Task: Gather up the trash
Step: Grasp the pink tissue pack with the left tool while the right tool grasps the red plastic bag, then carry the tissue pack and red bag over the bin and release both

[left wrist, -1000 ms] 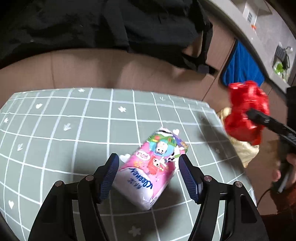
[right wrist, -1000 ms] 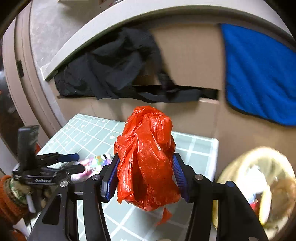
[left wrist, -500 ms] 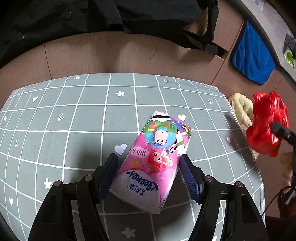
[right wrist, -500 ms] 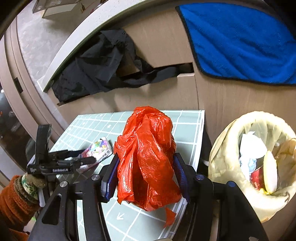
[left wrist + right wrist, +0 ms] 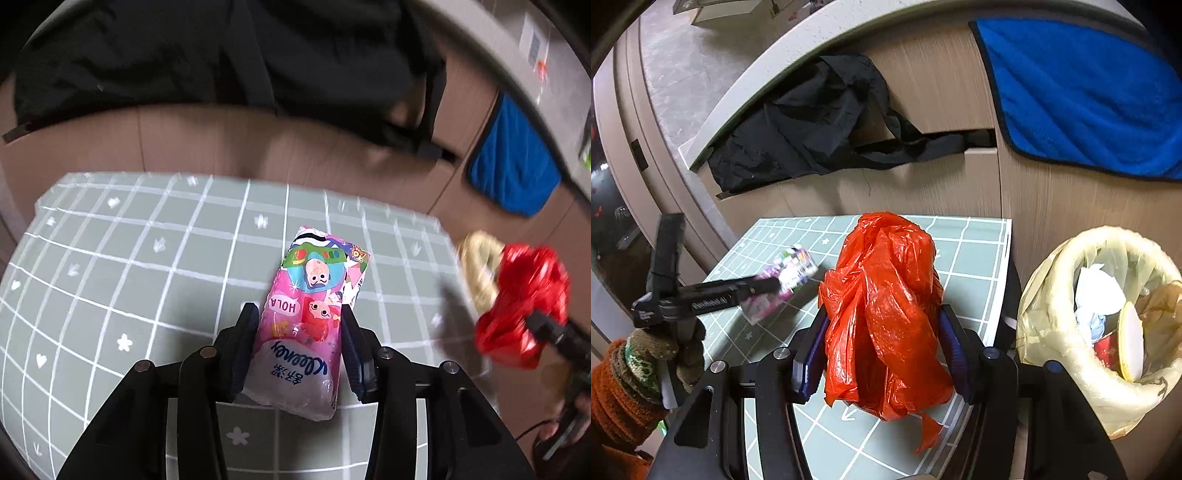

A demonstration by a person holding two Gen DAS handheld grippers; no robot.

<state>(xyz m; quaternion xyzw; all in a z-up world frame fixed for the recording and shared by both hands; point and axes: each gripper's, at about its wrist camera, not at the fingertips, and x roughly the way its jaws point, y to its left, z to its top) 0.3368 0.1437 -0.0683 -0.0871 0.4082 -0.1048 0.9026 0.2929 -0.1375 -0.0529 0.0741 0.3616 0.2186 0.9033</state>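
Observation:
My left gripper [image 5: 300, 343] is shut on a pink Kleenex tissue pack [image 5: 306, 321] with cartoon prints, held just above the green grid mat [image 5: 147, 280]; the pack also shows in the right wrist view [image 5: 783, 284], blurred. My right gripper [image 5: 884, 343] is shut on a crumpled red plastic bag [image 5: 886, 310], held over the mat's right edge. The red bag shows in the left wrist view [image 5: 524, 306] too. A bin lined with a yellowish bag [image 5: 1052, 332] stands to the right of the mat, holding paper and other trash.
The mat [image 5: 971, 258] lies on a small table against a wooden cabinet [image 5: 923, 192]. A black cloth [image 5: 820, 122] hangs from an open drawer behind. A blue towel [image 5: 1082, 92] hangs at the right, above the bin.
My left gripper has closed on the tissue pack and lifted it. My right gripper, with the red bag, has shifted a little; the bin stays at its right.

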